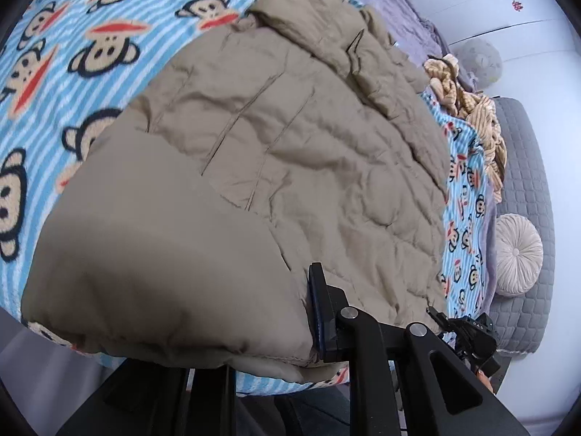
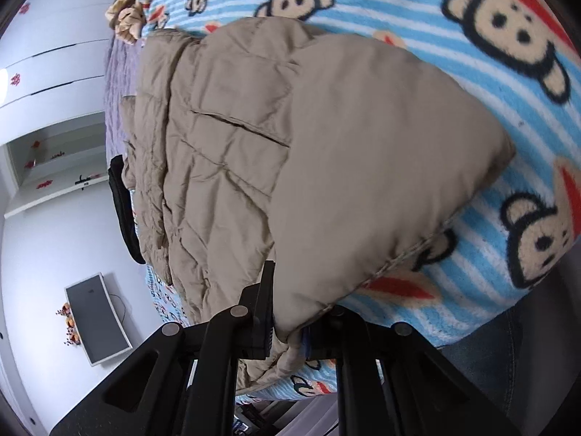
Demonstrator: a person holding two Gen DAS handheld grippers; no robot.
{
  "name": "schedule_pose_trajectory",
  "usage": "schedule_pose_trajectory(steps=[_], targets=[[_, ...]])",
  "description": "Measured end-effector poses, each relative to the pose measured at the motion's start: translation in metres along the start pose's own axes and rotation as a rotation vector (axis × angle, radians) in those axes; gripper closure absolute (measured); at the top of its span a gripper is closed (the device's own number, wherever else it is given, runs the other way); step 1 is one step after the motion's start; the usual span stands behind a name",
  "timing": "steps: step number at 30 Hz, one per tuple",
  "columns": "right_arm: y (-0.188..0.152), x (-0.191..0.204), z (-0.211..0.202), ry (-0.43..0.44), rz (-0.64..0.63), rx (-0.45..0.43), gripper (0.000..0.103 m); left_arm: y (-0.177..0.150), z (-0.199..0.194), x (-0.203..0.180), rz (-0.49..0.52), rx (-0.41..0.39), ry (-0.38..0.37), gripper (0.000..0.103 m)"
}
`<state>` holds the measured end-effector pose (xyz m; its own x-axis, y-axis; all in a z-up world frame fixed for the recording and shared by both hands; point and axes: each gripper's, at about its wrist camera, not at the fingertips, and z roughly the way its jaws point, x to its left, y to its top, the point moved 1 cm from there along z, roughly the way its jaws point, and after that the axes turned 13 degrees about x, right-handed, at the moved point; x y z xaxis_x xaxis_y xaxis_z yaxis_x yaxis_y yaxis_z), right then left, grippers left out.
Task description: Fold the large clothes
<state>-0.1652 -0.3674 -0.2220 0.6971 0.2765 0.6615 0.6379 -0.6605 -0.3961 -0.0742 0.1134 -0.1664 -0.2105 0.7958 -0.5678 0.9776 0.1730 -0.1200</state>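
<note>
Across the middle of both views lies a tan padded jacket (image 1: 276,138), spread over a blue striped monkey-print blanket (image 1: 54,72) on a bed. Its hem sits at the bottom of each frame, and both grippers hold it there. The left gripper (image 1: 290,330) shows one finger pressed against the hem at lower centre; the other is hidden under fabric, so it seems clamped on the jacket. The right gripper (image 2: 287,327) has cloth pinched between its fingers at lower centre of its view. The jacket looks light, puffy and soft, with a smooth shell that may slip, so gripping the stitched hem edge seems wise. A striped garment (image 1: 468,105) lies at the right of the left view, a round cushion (image 1: 517,254) below it.
</note>
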Motion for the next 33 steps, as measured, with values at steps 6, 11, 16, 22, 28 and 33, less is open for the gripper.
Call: schedule_pose_trajectory(steps=[6,11,16,22,28,33], targets=[[0.006,0.065,-0.019,-0.099,-0.203,-0.036,0.091,0.024,-0.045,-0.037,0.099,-0.105,0.007,0.083],[0.021,0.134,-0.035,-0.180,-0.418,-0.074,0.092,0.059,-0.069,-0.070,0.138,-0.194,0.047,0.083],[0.055,0.210,-0.043,-0.240,-0.598,-0.108,0.092,0.101,-0.089,-0.106,0.140,-0.286,0.081,0.083],[0.112,0.290,-0.026,-0.279,-0.740,-0.092,0.092,0.158,-0.094,-0.136,0.129,-0.389,0.134,0.083],[0.163,0.329,0.020,-0.332,-0.762,-0.111,0.092,0.238,-0.065,-0.138,0.105,-0.376,0.209,0.083],[0.209,0.343,0.055,-0.348,-0.679,-0.149,0.092,0.302,-0.033,-0.131,0.120,-0.342,0.267,0.083]])
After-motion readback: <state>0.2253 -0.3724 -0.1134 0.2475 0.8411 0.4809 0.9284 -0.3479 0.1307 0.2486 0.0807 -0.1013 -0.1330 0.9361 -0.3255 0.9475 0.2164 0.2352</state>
